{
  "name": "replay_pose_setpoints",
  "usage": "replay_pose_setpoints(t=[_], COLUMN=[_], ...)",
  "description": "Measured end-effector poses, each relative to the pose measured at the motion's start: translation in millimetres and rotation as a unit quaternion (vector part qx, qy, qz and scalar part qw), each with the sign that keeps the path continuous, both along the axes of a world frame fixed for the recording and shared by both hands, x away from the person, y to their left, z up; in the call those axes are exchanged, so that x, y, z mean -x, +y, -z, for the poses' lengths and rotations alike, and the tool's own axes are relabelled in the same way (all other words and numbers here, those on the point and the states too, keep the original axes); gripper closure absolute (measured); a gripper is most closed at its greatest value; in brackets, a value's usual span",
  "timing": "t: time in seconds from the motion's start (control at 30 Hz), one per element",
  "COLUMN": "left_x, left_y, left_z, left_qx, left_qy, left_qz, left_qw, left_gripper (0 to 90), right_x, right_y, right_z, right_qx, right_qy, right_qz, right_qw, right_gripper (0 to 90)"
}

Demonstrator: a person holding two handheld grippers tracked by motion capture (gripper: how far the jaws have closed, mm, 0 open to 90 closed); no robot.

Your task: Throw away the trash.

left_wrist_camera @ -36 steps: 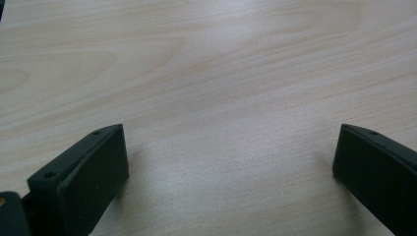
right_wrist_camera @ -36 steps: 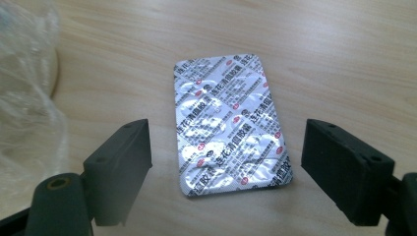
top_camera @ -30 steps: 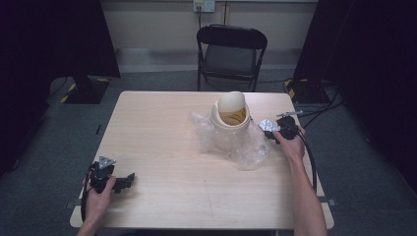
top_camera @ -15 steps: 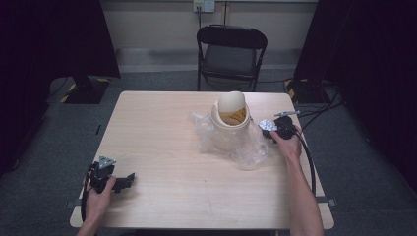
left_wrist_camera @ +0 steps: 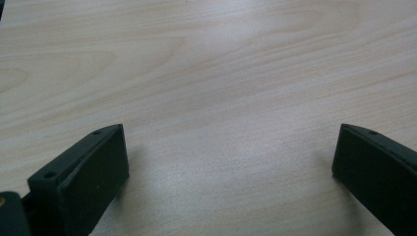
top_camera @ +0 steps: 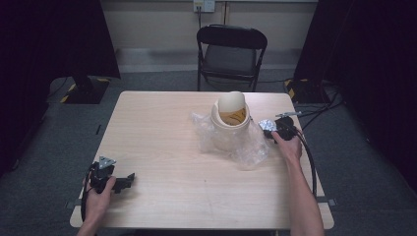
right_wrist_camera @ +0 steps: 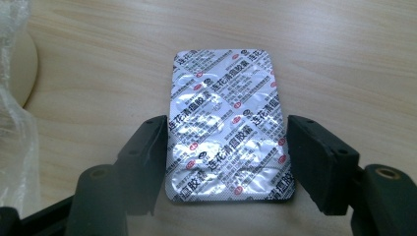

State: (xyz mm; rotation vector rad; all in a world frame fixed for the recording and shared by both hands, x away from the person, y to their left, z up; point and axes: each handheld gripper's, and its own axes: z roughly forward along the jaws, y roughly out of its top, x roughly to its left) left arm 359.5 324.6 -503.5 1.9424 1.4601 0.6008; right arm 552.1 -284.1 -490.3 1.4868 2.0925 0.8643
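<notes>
From the high view we make out the silver foil blister pack [top_camera: 267,124] as no more than a small bright patch at the tip of the right gripper [top_camera: 272,129], just to the right of the cream swing-lid bin [top_camera: 230,123]; its print and its pockets are too small to read there. The bin's lower body is veiled by the crumpled clear plastic bag [top_camera: 248,147] that lies around it, so we cannot tell where its base meets the pale wooden table [top_camera: 162,128].

The right gripper view gives us what the high view cannot: the blister pack [right_wrist_camera: 228,125] lies flat on the wood, foil side up, covered in rows of red and black print, and its near half sits between the two black jaws of the right gripper [right_wrist_camera: 226,162]. The jaws have just been closing and now stand against the pack's two long edges, so we read them as gripping it by its sides. At the left edge of this view we see a cut-off curve of the bin [right_wrist_camera: 19,64] and a fold of the plastic bag [right_wrist_camera: 14,123], both only partly in frame.

The left gripper [top_camera: 120,179] rests far from the bin, near the table's front left corner, in the person's left hand [top_camera: 101,194]. Its own view shows its jaws spread wide over bare wood, with nothing between them [left_wrist_camera: 228,172].
</notes>
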Motion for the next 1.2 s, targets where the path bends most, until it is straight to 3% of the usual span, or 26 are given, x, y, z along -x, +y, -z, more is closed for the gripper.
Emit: replay_pose_setpoints(t=[0.33, 1.2], left_x=[0.0, 0.0], left_y=[0.0, 0.0], left_z=[0.0, 0.0], left_qx=[0.000, 0.000], left_qy=[0.000, 0.000], left_qz=[0.000, 0.000], left_qw=[1.0000, 1.0000], left_gripper=[0.0, 0.0], right_x=[11.7, 48.4], right_y=[-2.1, -1.7], right_z=[-5.6, -40.8], right_qx=[-0.008, -0.044], right_qy=[0.008, -0.031], right_qz=[0.004, -0.010], right_qw=[0.9999, 0.9985], right_gripper=[34.1, 34.0])
